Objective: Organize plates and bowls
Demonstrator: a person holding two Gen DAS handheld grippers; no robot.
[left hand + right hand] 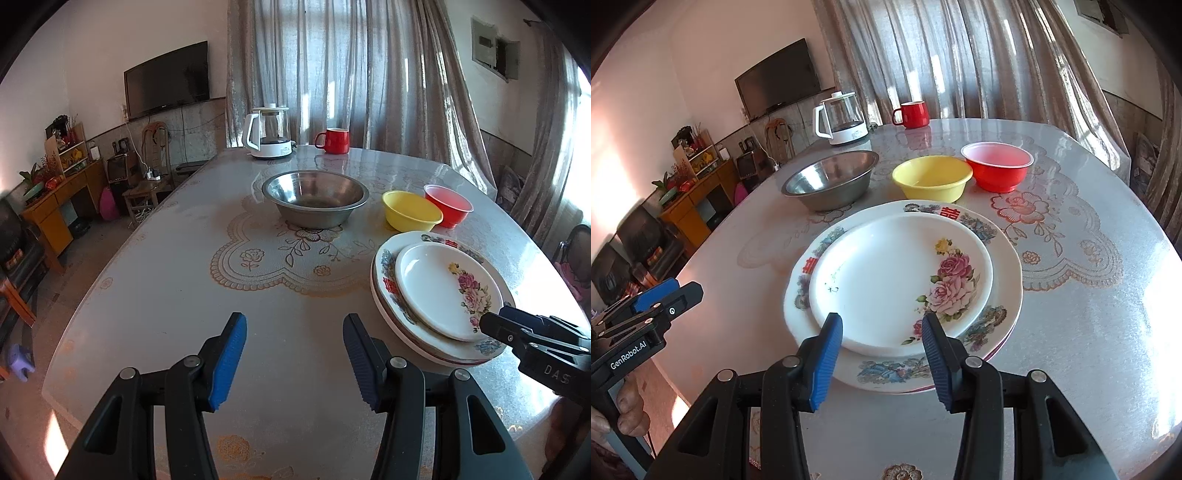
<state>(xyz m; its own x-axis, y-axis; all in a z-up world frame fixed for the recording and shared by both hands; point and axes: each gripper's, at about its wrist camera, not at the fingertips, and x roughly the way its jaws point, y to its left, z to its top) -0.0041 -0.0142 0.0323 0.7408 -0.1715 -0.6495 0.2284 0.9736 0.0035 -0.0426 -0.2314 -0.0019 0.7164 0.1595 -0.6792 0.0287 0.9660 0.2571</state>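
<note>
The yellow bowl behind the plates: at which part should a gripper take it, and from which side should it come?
Grip the yellow bowl at its rim, one finger inside and one outside, coming from above on the near side. It stands upright and open, its thin lip flares outward, and the body looks too wide to span. The red bowl stands close on its right, so that side looks crowded. Both grippers are open and hold nothing.

"GenRobot.AI" reads in white on the black body of the left gripper (pixel 666 295), seen from the right wrist camera. From the left wrist camera, the right gripper (pixel 495 325) shows raised letters "DAS", cut off at the edge. Red double-happiness characters sit on the large plate's (pixel 1004 295) rim.
</note>
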